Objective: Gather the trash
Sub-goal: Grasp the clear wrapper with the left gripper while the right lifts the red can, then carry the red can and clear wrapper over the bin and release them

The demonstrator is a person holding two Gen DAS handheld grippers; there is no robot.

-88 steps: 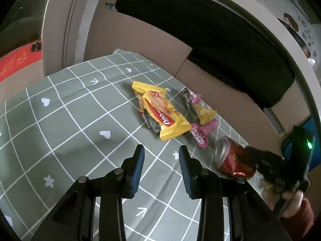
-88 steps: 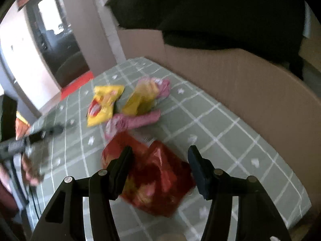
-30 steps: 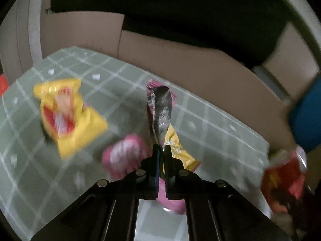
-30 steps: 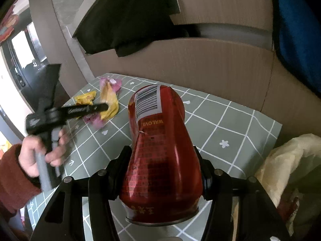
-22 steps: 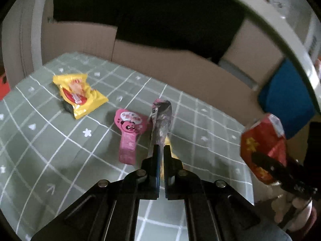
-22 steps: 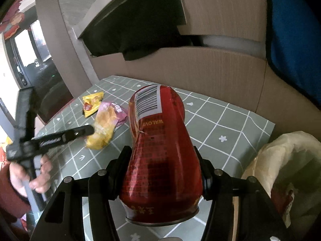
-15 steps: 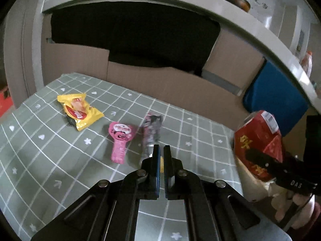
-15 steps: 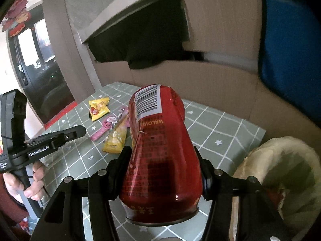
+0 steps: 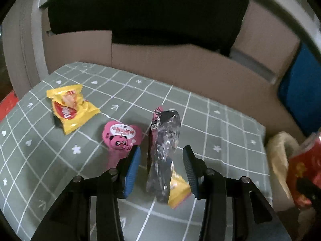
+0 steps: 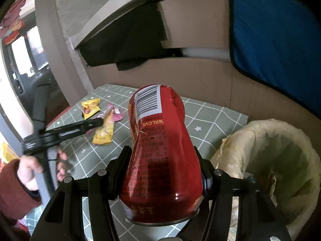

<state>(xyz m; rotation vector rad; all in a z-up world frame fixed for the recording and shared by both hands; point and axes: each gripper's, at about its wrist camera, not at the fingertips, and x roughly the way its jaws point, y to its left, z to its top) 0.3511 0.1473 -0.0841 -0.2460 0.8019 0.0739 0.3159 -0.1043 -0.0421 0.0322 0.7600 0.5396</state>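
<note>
1. A green tablecloth (image 9: pixel 230 132) with a white grid and small white hearts, stars and arrows covers the table; plain brown cardboard walls stand behind it.
2. The left gripper (image 9: pixel 161 168) has black arms and ribbed blue pads. Its jaws have just been opening and now stand wide apart, with a crinkled silver foil wrapper (image 9: pixel 166 150) between them, touching neither pad. The wrapper is long and narrow, its long axis pointing away from the camera.
3. A pink flat wrapper (image 9: pixel 121 136) with a cartoon panda lies just left of the foil. A glossy yellow snack bag (image 9: pixel 69 106), puffed and creased, lies farther left.
4. The right gripper (image 10: pixel 164 172) is clamped on a dented red metal can (image 10: pixel 160 152), pinched at its waist. The can's long axis runs along the fingers, barcode end pointing away.
5. A bin lined with a crumpled pale plastic bag (image 10: pixel 266 140) stands just right of the can, beside the table edge.
</note>
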